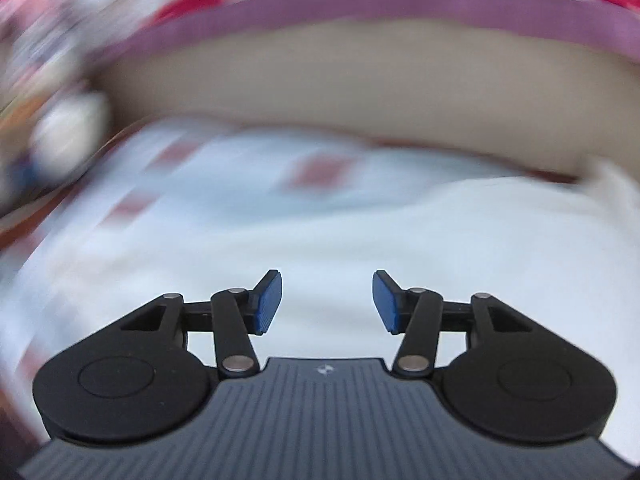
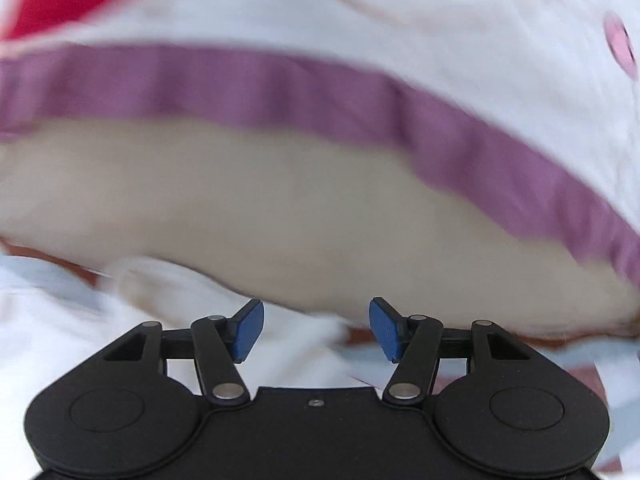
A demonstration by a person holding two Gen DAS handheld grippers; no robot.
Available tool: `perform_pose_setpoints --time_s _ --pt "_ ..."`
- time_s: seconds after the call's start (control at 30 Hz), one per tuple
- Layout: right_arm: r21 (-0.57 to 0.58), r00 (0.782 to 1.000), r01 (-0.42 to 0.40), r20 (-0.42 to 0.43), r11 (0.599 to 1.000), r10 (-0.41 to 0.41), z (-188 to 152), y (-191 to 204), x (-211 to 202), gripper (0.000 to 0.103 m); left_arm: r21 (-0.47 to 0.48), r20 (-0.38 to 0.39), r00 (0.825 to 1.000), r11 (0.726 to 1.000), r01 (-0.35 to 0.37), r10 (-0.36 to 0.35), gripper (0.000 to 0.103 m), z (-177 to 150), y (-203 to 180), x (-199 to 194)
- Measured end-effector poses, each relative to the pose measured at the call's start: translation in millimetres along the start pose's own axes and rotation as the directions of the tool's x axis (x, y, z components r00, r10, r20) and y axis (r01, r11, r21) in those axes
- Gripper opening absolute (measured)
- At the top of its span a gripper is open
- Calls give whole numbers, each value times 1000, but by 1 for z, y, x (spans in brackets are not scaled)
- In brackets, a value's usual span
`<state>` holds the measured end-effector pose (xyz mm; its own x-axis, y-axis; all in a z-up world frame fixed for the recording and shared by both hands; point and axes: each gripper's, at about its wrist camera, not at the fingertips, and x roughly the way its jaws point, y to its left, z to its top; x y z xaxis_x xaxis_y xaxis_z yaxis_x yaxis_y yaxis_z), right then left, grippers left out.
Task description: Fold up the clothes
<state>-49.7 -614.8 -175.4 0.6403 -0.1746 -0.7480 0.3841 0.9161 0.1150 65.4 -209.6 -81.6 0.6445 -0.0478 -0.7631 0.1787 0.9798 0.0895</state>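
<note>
Two hand-held grippers are in my hands, and both have their blue pads spread wide with nothing between them. My left hand-held gripper [image 1: 327, 302] hangs over a white garment [image 1: 360, 248], and I cannot tell if it touches the cloth. Everything past the pads is blurry. The white garment spreads out under and in front of this hand-held gripper. Farther out lies a light blue cloth with red squares [image 1: 256, 184]. Behind that is a tan pillow [image 1: 340, 76] with a purple band [image 1: 400, 4] along its far edge.

My right hand-held gripper [image 2: 316, 330] sits at the edge of the white garment [image 2: 52, 320], which bunches up to its left and under it. Just past its pads is the same tan pillow [image 2: 260, 200], very close. The purple band [image 2: 280, 88] runs across above it, with white and red fabric [image 2: 400, 12] beyond.
</note>
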Motion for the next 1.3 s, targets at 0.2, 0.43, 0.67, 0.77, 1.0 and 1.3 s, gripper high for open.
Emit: perform_pose_setpoints --time_s 0.2,0.43,0.67,0.77,1.0,1.3 --pt "-161 986 -164 -47 973 159 -24 71 -17 64 -309 9 1000 951 -22 26 50 -17 113 5" --pt "-231 980 -196 -81 953 182 -54 119 -31 67 -467 -6 998 883 53 -63 51 -24 161 46" --pt "-196 995 -61 -85 979 45 -76 133 -34 71 -243 -167 981 959 -142 103 71 -8 156 95" --pt "-177 989 -33 -148 984 7 -64 136 -28 72 -267 -136 988 957 -112 78 78 -4 160 106" --pt "-98 955 34 -289 995 -62 -47 145 -12 73 -165 86 994 985 -58 73 7 14 163 77" --pt "-141 829 -68 -559 988 -23 4 227 -57 73 -162 37 953 943 -291 301 17 15 182 95"
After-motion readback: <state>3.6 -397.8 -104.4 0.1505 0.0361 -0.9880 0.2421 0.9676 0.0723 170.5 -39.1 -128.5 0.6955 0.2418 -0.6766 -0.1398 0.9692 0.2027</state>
